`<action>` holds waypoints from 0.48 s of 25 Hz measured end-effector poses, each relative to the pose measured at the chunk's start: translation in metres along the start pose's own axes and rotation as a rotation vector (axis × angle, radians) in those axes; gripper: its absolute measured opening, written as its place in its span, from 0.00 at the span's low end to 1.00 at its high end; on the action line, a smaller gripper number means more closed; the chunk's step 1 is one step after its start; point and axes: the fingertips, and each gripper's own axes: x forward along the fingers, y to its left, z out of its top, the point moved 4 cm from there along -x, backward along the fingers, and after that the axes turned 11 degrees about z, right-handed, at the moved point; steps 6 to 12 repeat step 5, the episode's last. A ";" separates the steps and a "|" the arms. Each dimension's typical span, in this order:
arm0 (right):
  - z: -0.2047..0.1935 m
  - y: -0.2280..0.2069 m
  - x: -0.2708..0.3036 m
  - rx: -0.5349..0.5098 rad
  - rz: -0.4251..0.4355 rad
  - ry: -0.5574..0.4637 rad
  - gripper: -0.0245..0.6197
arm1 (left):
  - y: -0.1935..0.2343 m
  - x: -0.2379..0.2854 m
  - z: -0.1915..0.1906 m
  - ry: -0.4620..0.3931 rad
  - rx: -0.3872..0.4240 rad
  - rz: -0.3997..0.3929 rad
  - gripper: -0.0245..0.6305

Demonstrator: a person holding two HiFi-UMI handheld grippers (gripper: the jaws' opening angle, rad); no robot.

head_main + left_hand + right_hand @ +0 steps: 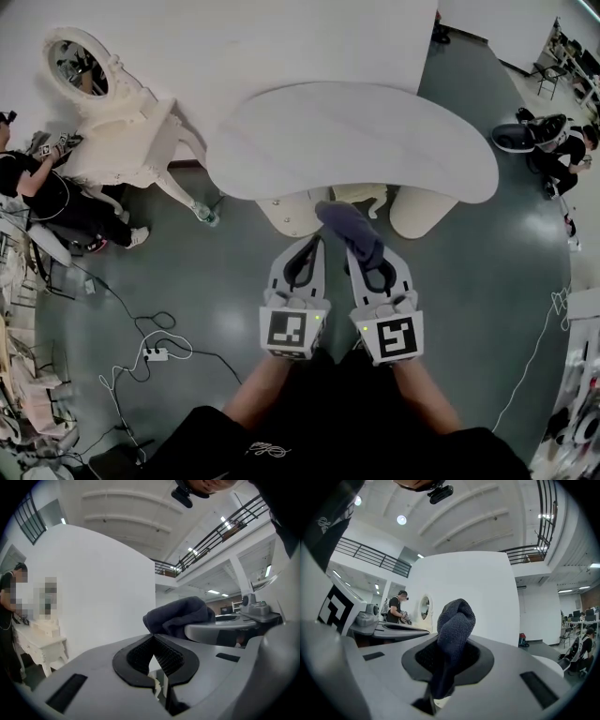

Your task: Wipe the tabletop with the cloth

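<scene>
Right tool point(449, 654): clenched on the cloth point(454, 620). The dark grey cloth is pinched between the two black pads. A bunched fold stands up above the jaws, and a narrower strip runs down through the gap.

Left tool point(153, 636): clenched, pads meeting at the tips, with nothing between them. I hold it just beside the right tool, both pointing forward and level with each other. From the left tool's camera, the cloth shows as a dark bundle on top of the right tool.

Position of the cloth: in the head view it juts forward from the right tool toward the desk point(375, 141) and ends just short of the desk's near edge. It is in the air, apart from the tabletop.

Desk: white, kidney-shaped, on rounded white pedestals, bare on top. It stands on a dark grey floor point(487, 281) in front of a white partition point(281, 37).

Surroundings: a white dressing table point(131, 141) with an oval mirror point(79, 67) stands to the left of the desk, well apart from it. A person point(42, 183) in black is beside it. Cables point(155, 352) lie looped on the floor at the left.
</scene>
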 end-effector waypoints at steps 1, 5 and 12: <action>0.000 0.004 0.004 -0.001 0.002 0.000 0.11 | 0.005 0.000 0.000 -0.001 0.000 0.000 0.05; -0.006 0.023 0.017 -0.003 0.016 0.007 0.11 | 0.023 -0.005 -0.007 -0.005 -0.007 0.012 0.05; -0.006 0.023 0.017 -0.003 0.016 0.007 0.11 | 0.023 -0.005 -0.007 -0.005 -0.007 0.012 0.05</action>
